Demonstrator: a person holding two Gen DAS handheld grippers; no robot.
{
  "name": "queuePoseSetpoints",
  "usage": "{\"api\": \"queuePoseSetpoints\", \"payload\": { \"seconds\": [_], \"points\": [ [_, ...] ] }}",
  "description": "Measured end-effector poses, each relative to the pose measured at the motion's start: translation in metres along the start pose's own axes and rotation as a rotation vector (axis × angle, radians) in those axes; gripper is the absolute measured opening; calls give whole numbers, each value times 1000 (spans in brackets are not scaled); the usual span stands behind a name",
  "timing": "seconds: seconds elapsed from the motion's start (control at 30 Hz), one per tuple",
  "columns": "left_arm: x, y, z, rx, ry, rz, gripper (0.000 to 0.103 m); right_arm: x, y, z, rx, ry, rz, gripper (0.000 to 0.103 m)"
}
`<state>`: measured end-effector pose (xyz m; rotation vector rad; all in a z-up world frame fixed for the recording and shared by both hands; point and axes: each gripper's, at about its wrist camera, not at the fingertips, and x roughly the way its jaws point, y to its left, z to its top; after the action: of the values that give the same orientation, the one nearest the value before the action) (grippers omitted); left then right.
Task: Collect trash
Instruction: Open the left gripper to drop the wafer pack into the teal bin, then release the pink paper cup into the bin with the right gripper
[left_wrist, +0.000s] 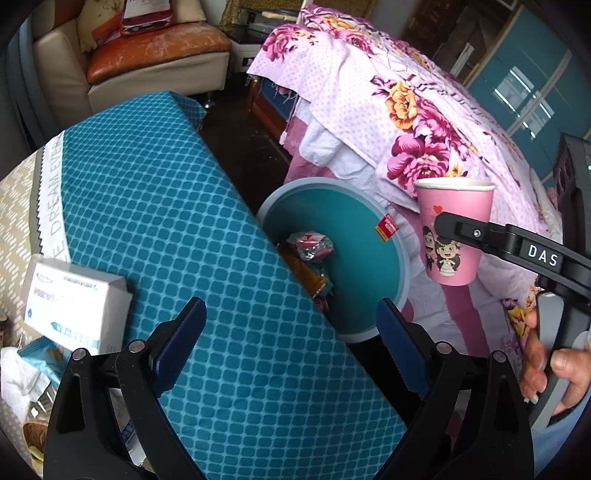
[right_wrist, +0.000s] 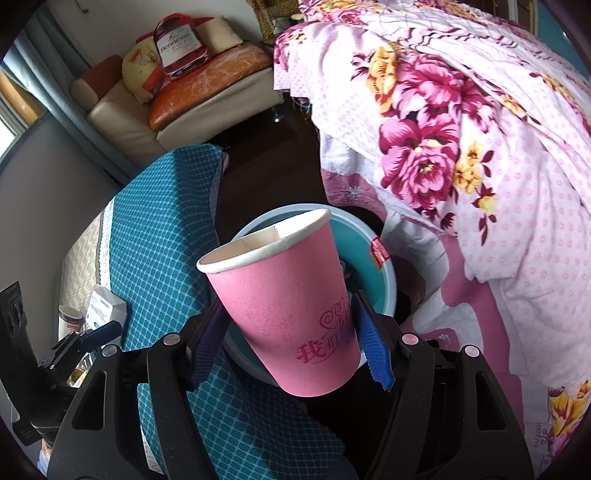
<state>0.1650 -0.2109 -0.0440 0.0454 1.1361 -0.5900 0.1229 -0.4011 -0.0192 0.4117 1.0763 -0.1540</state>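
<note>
- Your left tongs (left_wrist: 291, 347) stand spread, nothing between them, over the teal-quilted surface (left_wrist: 155, 206).
- The teal trash bin (left_wrist: 369, 251) sits between surface and floral bed (left_wrist: 424, 122), wrappers (left_wrist: 310, 245) inside.
- Your right tongs (right_wrist: 288, 343) pinch the pink paper cup (right_wrist: 284, 314) upright, near the bin.

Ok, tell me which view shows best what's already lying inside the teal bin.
The left wrist view. There the teal bin is open to the camera, and crumpled wrappers show at its bottom. In the right wrist view the pink paper cup, held in the right gripper, blocks most of the bin, leaving only rim and inner wall.
</note>
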Motion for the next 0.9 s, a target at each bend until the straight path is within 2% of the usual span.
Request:
{"api": "queuePoseSetpoints", "payload": {
  "seconds": [0.23,0.3,0.33,0.53,0.73,0.9],
  "points": [
    [-9,23,-7,-46,-1,-4,93,11,20,1,-27,35,-6,67],
    [-12,30,-10,-59,-5,-6,93,13,24,1,-20,48,-2,69],
    [-14,34,-11,-65,-8,-7,94,14,25,1,-17,54,0,74],
    [-25,46,-17,-85,-17,-15,94,9,39,-1,-33,51,-15,76],
    [-44,57,-27,-96,-43,-15,94,2,61,-7,-91,56,-25,78],
    [-67,78,-39,-110,-70,13,94,1,94,-15,-187,70,-26,79]
  ]
}}
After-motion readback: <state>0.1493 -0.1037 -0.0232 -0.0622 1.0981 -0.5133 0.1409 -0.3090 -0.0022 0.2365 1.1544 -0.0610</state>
